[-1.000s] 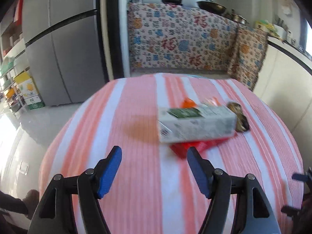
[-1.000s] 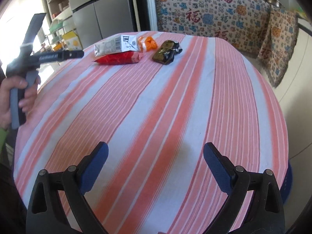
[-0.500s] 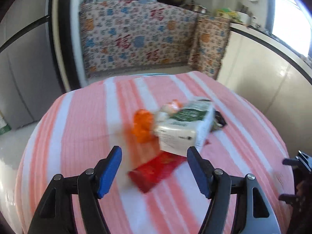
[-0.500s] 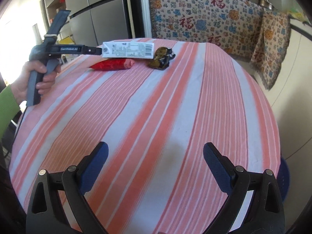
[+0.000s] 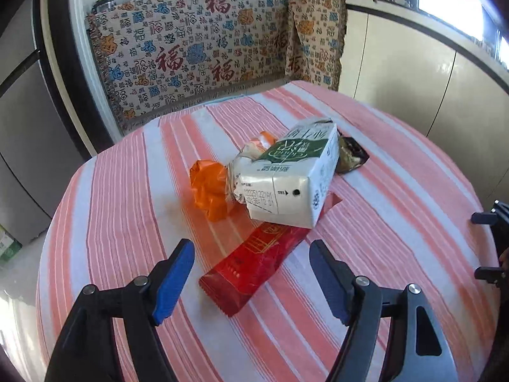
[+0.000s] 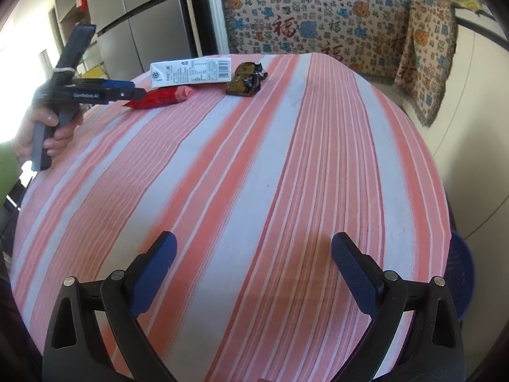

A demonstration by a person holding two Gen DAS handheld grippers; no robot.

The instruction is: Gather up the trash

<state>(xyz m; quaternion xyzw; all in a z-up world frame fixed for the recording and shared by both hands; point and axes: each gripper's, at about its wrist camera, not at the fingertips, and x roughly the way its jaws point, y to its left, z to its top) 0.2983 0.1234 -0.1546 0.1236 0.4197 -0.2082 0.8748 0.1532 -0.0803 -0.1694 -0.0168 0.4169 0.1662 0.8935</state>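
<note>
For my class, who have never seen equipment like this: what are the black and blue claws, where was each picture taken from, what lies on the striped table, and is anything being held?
No machine here: a person holds a two-finger tool in each hand, each with a camera looking along its fingers. One picture is from the left tool, the other from the right tool. On the striped tablecloth lie a milk carton, a red wrapper, an orange wrapper and a dark wrapper. Both tools are open, holding nothing. The left one, whose jaws have just been opening, points at the red wrapper.
</note>
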